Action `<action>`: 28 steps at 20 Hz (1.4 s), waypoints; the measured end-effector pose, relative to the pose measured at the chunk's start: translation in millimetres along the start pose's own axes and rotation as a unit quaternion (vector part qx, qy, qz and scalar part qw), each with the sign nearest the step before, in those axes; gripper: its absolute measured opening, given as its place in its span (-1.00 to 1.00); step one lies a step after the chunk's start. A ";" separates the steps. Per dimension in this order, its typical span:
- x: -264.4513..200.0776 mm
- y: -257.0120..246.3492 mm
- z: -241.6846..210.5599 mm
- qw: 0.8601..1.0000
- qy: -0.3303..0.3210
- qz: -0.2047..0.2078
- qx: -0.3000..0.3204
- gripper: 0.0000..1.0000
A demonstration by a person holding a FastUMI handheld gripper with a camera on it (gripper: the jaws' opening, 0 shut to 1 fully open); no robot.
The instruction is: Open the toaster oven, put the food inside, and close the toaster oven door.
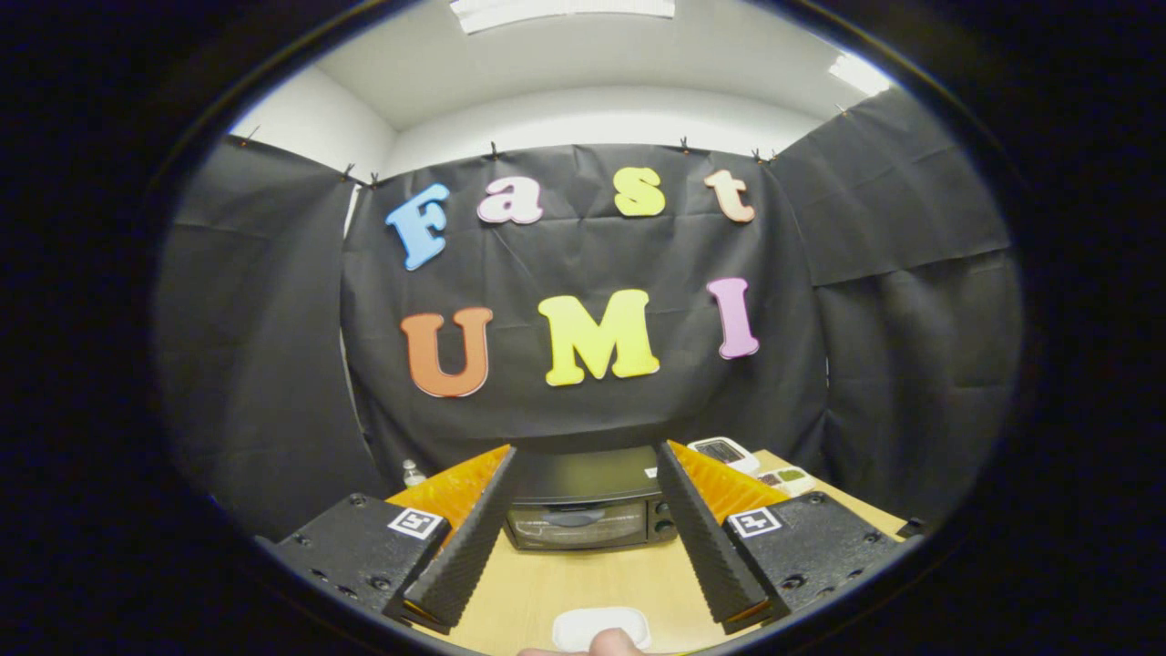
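Tongs (583,474) spread apart, closed toaster oven (583,510) beyond them, white plate (601,627) between, small devices (724,451) behind.

Toaster oven (583,510) on table (592,574) beyond spread gripper (583,460) fingers, plate (601,627) between them, nearer.

The tool (583,538) is hanging with its fingers spread wide, gripping nothing. Bare surface (592,574) is lying open between them up to the oven (583,510), whose shut door is blocking the way ahead. A white dish (601,627) is sitting near, below the fingers.
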State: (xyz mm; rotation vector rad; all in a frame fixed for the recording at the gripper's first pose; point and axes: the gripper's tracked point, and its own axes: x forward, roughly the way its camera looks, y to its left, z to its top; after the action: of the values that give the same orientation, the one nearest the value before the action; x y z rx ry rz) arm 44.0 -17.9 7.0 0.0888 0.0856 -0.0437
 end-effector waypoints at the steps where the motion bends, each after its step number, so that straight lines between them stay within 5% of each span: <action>1: -9.2 3.5 -2.2 1.000 -0.003 0.004 -0.003 0.97; 15: -75.9 43.9 -35.2 0.996 -0.052 0.033 -0.059 0.97; 28: -45.6 54.8 -73.1 0.995 0.040 0.087 0.019 0.97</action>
State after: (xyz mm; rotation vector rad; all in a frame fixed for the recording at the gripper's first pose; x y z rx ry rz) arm -4.9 45.1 -56.8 0.1349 0.1565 0.1322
